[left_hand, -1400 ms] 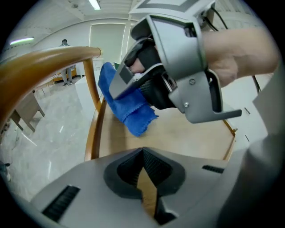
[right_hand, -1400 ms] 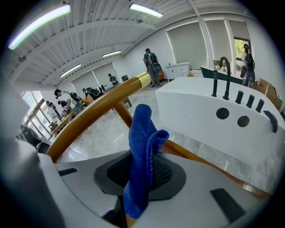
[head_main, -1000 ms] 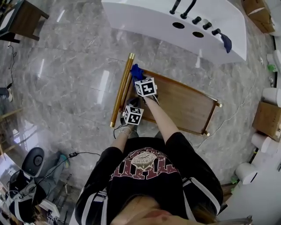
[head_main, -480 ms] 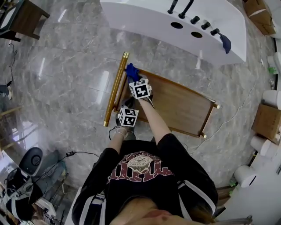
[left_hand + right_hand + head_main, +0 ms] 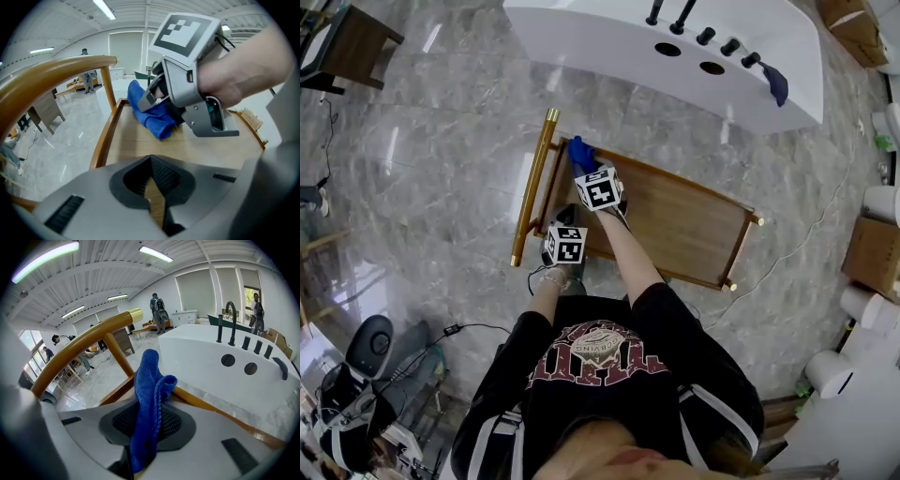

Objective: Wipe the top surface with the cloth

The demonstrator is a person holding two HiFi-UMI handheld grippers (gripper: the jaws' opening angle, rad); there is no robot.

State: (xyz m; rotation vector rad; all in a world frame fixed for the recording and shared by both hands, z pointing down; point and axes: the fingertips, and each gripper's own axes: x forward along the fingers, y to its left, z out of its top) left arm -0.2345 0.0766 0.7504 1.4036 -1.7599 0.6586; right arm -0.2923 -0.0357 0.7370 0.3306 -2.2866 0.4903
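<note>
At lower centre of its own view, the right gripper (image 5: 149, 427) pinches the blue cloth (image 5: 149, 380), which stays at the upper-left corner of the wooden top (image 5: 675, 220) as a second ago. The left gripper (image 5: 152, 187), jaws pressed together and empty, has drifted left towards the gold rail (image 5: 532, 187). Only the left gripper view shows the cloth touching the wood

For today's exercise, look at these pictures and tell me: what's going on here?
A person stands over a wooden cart top with a claw tool in each hand. The right claw is shut on a blue cloth, and the cloth lies on the wood at the corner by the gold handle. The left claw is shut and holds nothing; it hangs over the same end of the top, nearer the person. Most of the top lies to the person's right.
</note>
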